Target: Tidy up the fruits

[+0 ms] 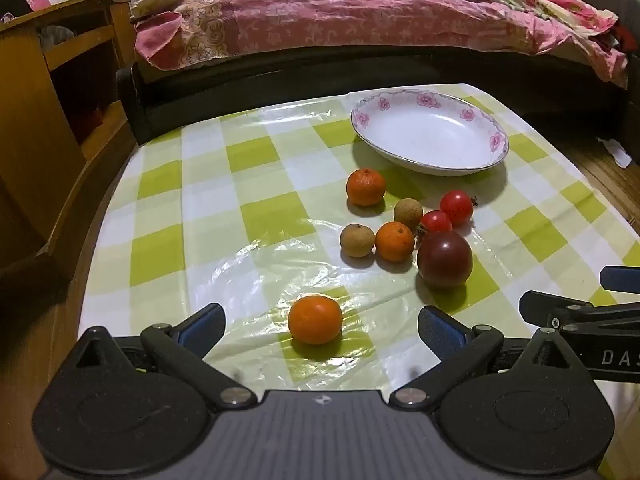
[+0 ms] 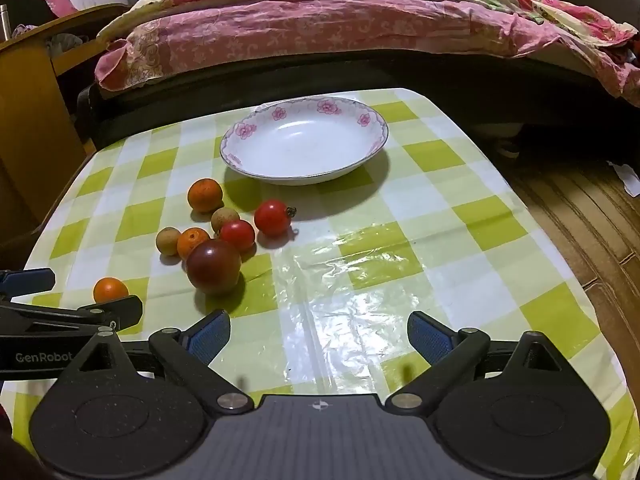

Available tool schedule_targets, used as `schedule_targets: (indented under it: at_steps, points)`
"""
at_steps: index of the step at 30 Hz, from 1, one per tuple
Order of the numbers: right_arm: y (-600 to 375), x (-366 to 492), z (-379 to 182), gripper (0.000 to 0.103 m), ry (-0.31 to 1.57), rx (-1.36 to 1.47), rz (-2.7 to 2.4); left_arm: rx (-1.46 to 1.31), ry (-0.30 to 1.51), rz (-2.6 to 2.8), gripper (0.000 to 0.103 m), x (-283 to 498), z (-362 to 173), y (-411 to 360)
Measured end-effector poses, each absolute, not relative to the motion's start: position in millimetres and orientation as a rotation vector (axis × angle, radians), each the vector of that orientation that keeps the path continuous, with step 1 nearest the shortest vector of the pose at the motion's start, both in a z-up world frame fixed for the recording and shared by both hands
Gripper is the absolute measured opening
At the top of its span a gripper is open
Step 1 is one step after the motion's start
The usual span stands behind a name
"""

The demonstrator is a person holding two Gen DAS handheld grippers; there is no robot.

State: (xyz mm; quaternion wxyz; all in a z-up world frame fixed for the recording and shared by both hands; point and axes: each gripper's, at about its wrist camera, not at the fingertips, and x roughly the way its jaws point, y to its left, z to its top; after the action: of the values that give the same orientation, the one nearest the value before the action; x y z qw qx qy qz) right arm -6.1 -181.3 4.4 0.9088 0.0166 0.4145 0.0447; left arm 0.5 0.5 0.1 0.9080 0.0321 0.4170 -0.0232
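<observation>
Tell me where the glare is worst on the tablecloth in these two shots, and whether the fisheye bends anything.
Left wrist view: glare on the plastic tablecloth left of the fruit cluster, just beyond the nearest orange; table edges bow outward. Right wrist view: stronger glare on the wrinkled patch right of the dark tomato; the bed curves, corners go dark. The plate casts a soft shadow toward the camera in both.

Your left gripper: matte black linkage arms, blue textured pads, silver pivot screws, ribbed grey centre plate with a small crosshair mark. Your right gripper is the same build; white "GenRobot" lettering on the side.
</observation>
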Motion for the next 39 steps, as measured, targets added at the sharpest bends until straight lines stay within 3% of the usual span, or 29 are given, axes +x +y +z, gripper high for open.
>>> schedule_targets:
  at_steps: [39]
  points:
    - [-176.8,-4.7,5.3,0.089,0.881,0.035,0.101,0.094,0.856,-0.040,0.103,-1.0,-1.3,-2.8]
